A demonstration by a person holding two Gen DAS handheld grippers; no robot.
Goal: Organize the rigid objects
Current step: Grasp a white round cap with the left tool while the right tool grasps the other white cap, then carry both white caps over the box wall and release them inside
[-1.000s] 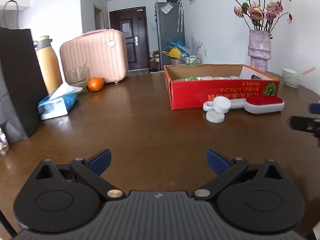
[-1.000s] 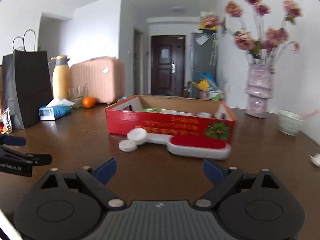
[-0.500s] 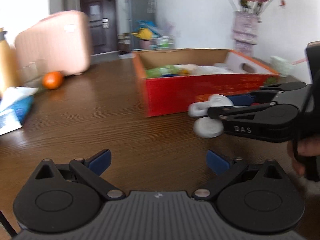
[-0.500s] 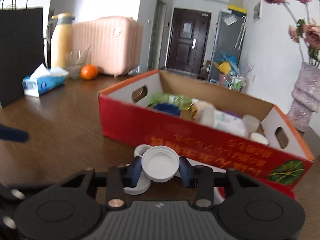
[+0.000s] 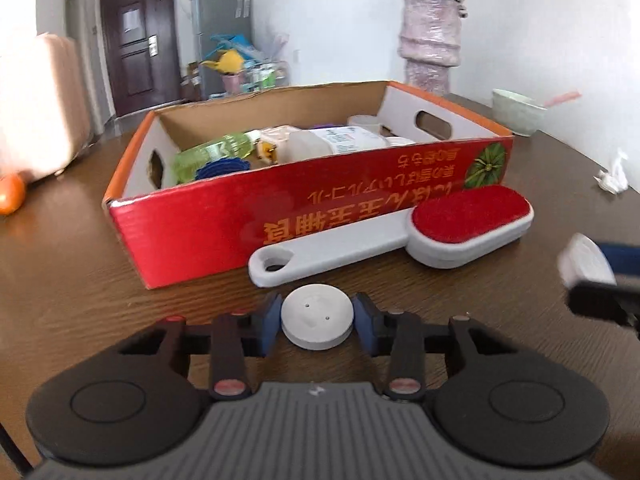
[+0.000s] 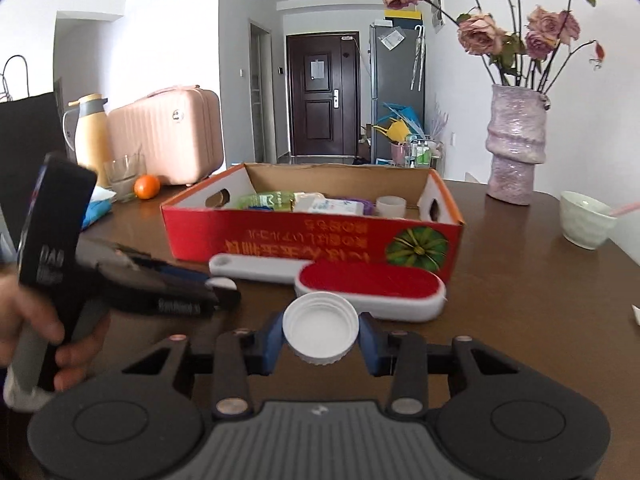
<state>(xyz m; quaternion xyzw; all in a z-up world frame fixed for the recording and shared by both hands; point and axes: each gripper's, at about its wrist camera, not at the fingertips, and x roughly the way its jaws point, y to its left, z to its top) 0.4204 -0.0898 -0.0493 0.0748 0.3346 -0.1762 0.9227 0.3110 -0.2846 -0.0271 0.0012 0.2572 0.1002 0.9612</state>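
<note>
My left gripper (image 5: 317,320) is shut on a flat white round lid (image 5: 317,318), low over the table in front of the red cardboard box (image 5: 320,200). My right gripper (image 6: 320,334) is shut on a ribbed white bottle cap (image 6: 320,328), open side up, held above the table. A white lint brush with a red pad (image 5: 468,216) lies along the box's front; it also shows in the right wrist view (image 6: 372,284). The box (image 6: 312,236) holds bottles and packets. The left gripper also shows in the right wrist view (image 6: 218,286), the right gripper at the left wrist view's edge (image 5: 592,272).
A purple vase (image 6: 514,152) of dried roses and a pale bowl (image 6: 586,220) stand at the back right. An orange (image 6: 147,186), a glass, a yellow flask (image 6: 90,132), a pink case (image 6: 168,136) and a black bag are at the left. Crumpled paper (image 5: 612,172) lies at the right.
Both grippers were open a second ago. The right shut on the ribbed cap and lifted it back. The left moved in to the box front and shut on the flat lid.
</note>
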